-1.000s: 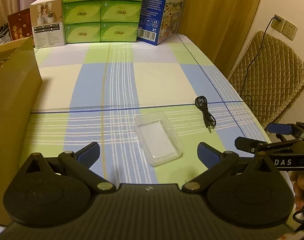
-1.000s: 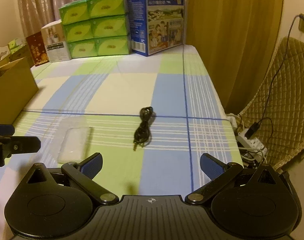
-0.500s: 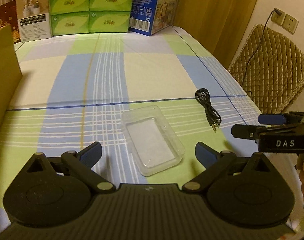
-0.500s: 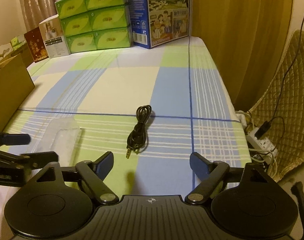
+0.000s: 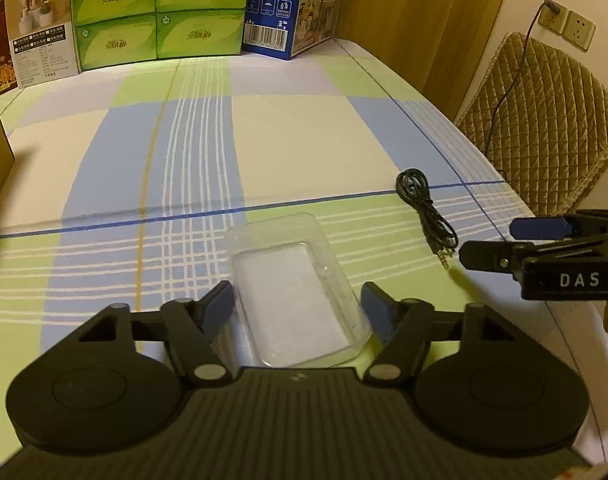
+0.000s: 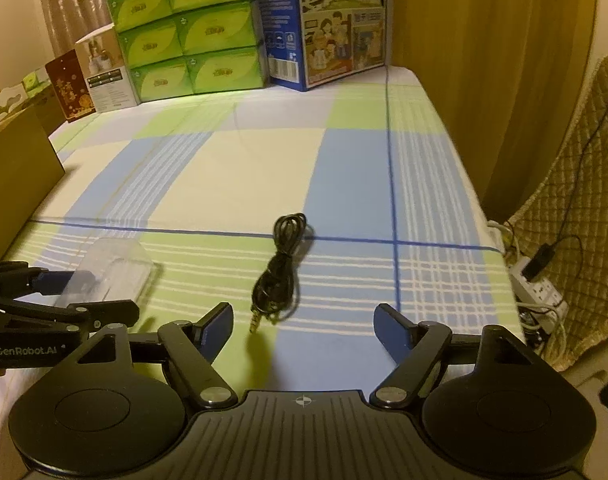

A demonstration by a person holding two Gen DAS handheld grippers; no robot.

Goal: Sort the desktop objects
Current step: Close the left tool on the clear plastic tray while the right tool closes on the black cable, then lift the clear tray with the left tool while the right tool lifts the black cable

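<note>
Two grippers over a checked tabletop [image 5: 312, 128], each spread wide and holding nothing.

Stacked green tissue boxes [image 5: 155, 12] and a blue carton [image 6: 324, 20] line the far edge. The left gripper [image 5: 297, 308] straddles the near end of a clear plastic tray [image 5: 291, 280], its fingers beside the walls, seemingly not touching. The right gripper [image 6: 304, 326] hovers just short of a coiled black audio cable [image 6: 281, 264] near the right edge.
</note>
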